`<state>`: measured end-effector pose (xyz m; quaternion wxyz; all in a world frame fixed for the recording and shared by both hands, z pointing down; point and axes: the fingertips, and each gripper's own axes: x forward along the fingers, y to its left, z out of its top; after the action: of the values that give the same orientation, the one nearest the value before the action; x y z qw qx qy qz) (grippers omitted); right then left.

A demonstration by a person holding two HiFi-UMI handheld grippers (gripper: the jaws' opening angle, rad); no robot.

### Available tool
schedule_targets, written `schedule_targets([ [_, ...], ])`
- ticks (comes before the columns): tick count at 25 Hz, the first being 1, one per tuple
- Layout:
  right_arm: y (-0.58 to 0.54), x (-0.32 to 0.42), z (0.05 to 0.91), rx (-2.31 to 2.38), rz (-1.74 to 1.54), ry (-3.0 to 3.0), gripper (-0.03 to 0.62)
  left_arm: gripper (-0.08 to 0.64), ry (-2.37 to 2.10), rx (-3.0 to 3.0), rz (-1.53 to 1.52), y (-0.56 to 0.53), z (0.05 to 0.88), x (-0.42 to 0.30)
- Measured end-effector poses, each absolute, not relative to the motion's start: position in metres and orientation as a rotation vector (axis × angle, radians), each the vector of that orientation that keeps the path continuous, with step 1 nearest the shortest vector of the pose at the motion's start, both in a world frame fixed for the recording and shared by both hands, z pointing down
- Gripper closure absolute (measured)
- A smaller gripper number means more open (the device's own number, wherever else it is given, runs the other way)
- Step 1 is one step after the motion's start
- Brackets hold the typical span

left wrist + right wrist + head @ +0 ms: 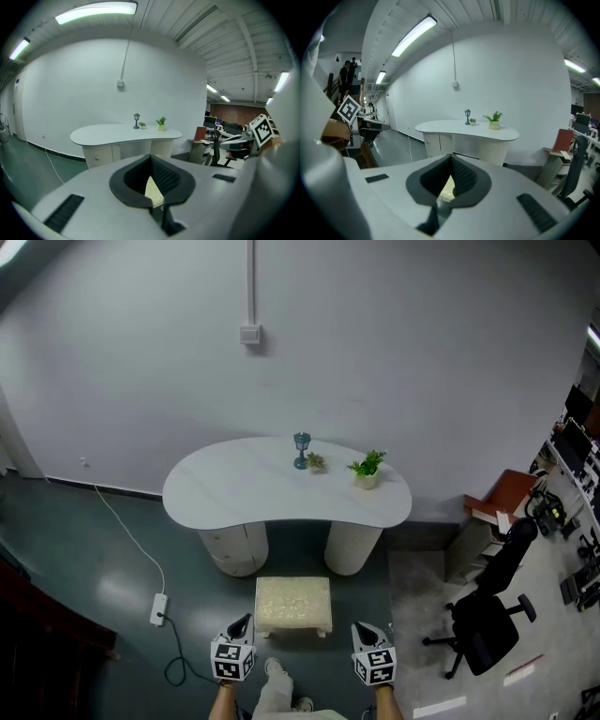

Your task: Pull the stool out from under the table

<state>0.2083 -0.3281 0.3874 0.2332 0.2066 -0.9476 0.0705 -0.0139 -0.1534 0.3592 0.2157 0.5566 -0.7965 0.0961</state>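
Observation:
A cream cushioned stool [293,604] stands on the floor just in front of the white kidney-shaped table [234,493], between its two pedestals and my feet. My left gripper [244,622] hovers at the stool's near left corner, shut and empty. At the near right corner my right gripper [364,628] is also shut on nothing. In the left gripper view the closed left gripper [151,157] points at the table [108,133], with a sliver of stool [153,191] showing below. The right gripper view shows the same: the right gripper [451,157], a stool sliver [447,187], and the table [454,127].
On the table stand a small blue lamp [301,448] and two potted plants [367,468]. A black office chair [487,615] and a red-topped cabinet [497,502] are to the right. A power strip [158,607] with a cable lies on the floor at left.

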Motion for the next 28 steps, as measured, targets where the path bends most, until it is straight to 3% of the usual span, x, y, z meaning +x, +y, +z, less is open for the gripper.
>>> schedule_targets([
  [11, -0.291, 0.244, 0.345, 0.573, 0.200, -2.667, 0.596, 0.549, -2.259, 1.575, 0.208, -0.126, 0.299, 0.023],
  [28, -0.270, 0.269, 0.337, 0.568, 0.174, -2.674, 0.597, 0.549, -2.267, 1.572, 0.201, -0.103, 0.299, 0.052],
])
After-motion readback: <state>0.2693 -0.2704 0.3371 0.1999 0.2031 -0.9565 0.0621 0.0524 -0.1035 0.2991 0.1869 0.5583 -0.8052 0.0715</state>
